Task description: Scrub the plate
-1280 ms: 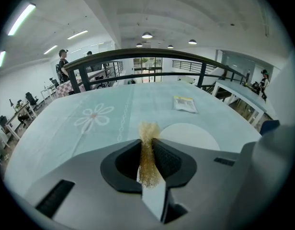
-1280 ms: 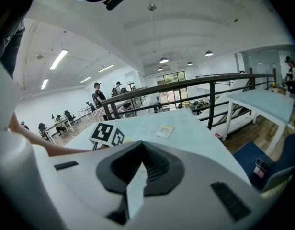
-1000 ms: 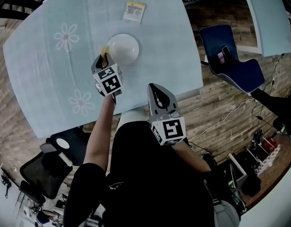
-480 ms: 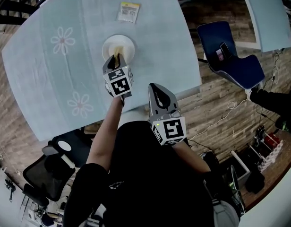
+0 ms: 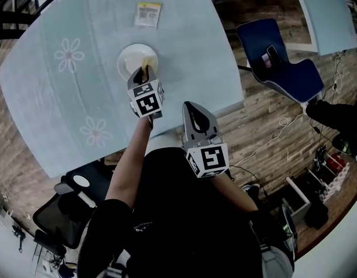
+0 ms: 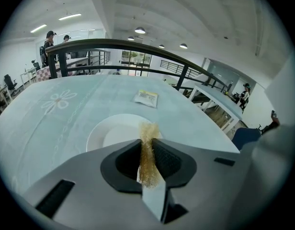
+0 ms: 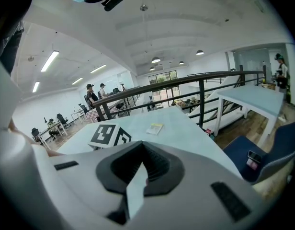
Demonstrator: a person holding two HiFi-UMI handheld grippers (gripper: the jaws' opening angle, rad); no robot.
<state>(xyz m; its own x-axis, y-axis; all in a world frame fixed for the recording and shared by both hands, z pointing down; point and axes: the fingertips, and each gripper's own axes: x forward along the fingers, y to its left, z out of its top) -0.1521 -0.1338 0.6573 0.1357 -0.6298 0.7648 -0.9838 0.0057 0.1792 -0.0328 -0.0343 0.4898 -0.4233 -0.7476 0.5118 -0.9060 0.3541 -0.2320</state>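
A pale blue bench (image 5: pixel 57 103) with a printed flower pattern stands on a wooden plank floor (image 5: pixel 265 126) in an open office. A dark railing (image 6: pixel 138 46) runs behind it, and a blue chair (image 5: pixel 280 68) stands to its right. A white plate (image 5: pixel 127 59) sits near the middle of the bench, with a small yellow packet (image 5: pixel 147 14) lying flat well beyond it.

The left gripper (image 5: pixel 145 71) is reached out on an extended bare forearm. Its jaws pinch a golden scouring pad (image 6: pixel 147 150), whose frayed tip pokes out over the near right part of the plate. Whether the pad touches the plate cannot be told.

The right gripper (image 5: pixel 196 113) is held back close to the body, above the near edge of the bench. It points forward, its jaws pressed together with nothing between them.
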